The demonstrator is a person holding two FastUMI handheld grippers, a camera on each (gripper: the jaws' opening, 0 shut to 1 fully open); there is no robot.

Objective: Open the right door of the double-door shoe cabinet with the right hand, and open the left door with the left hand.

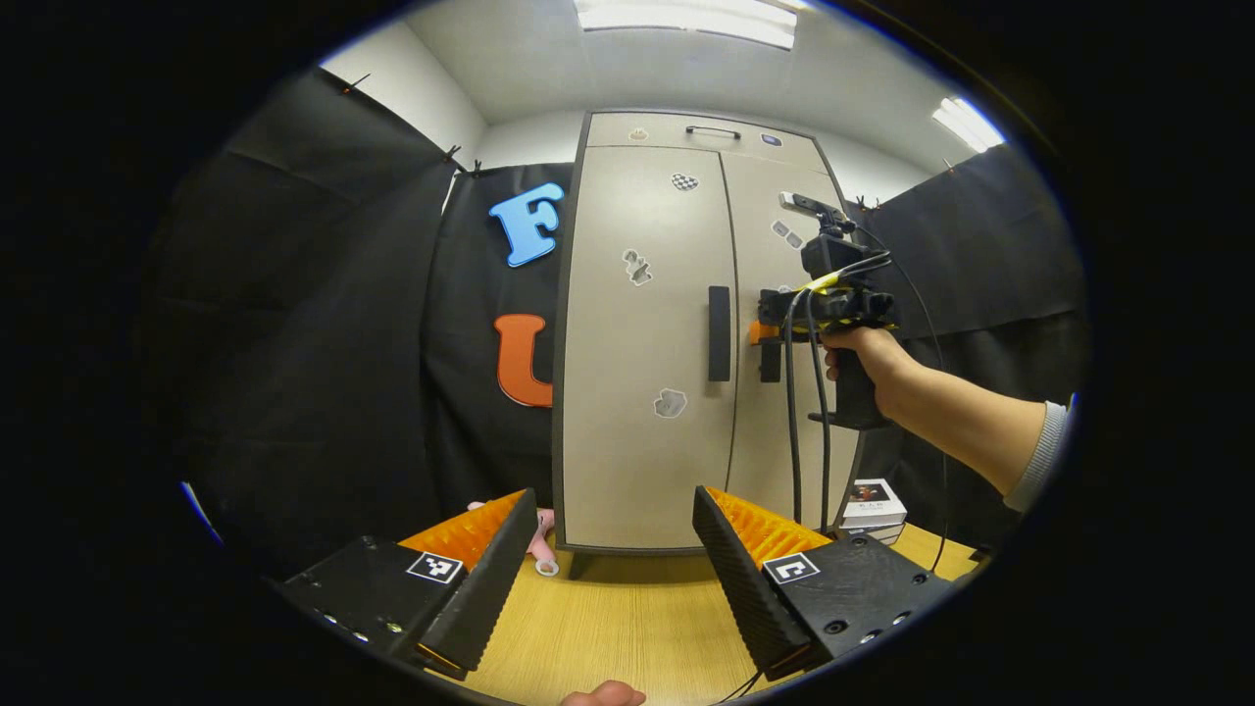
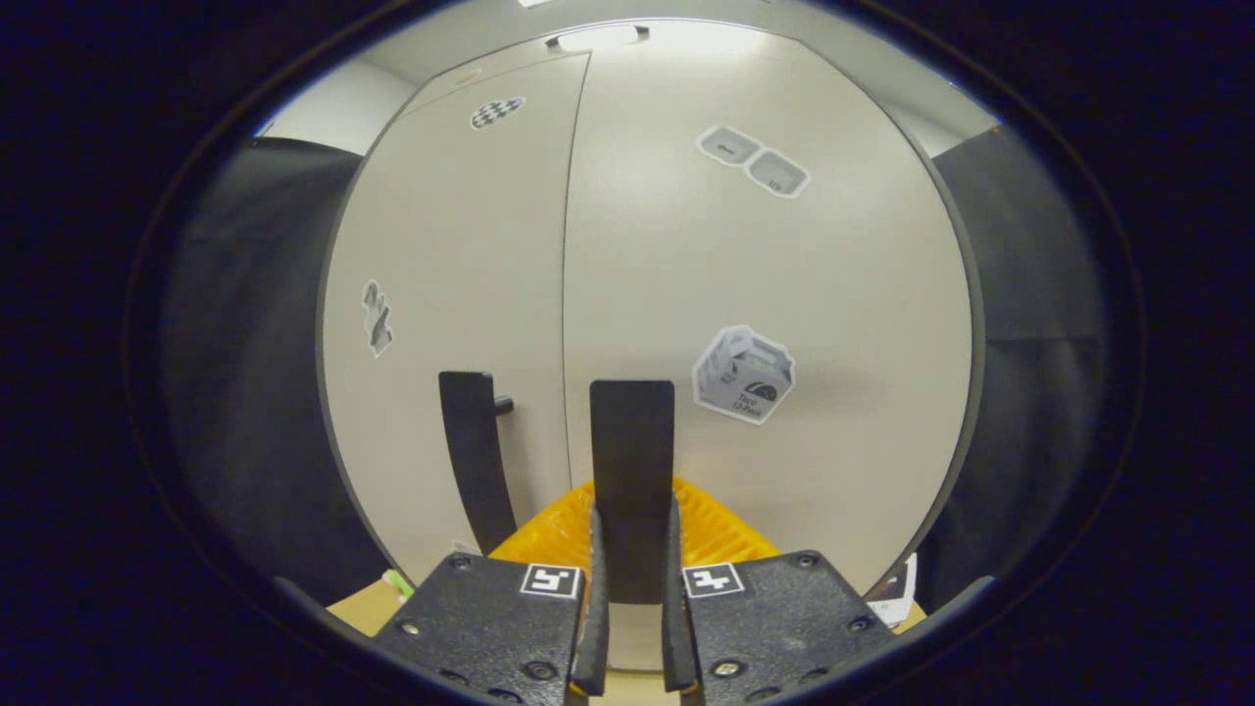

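Your right tool (image 2: 632, 588) is clamped on the right handle (image 2: 632, 461) of the cabinet (image 1: 627, 412); both doors are shut. Your left tool (image 1: 608, 579) hangs spread, well short of the left handle (image 1: 720, 333). Pull crookedly and the grip could slip off.

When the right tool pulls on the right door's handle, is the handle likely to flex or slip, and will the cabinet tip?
The right door handle looks like a rigid bar, so flex seems unlikely. The right tool brackets it on both sides; slipping seems unlikely. The cabinet is tall on short feet, so a hard pull might rock it.
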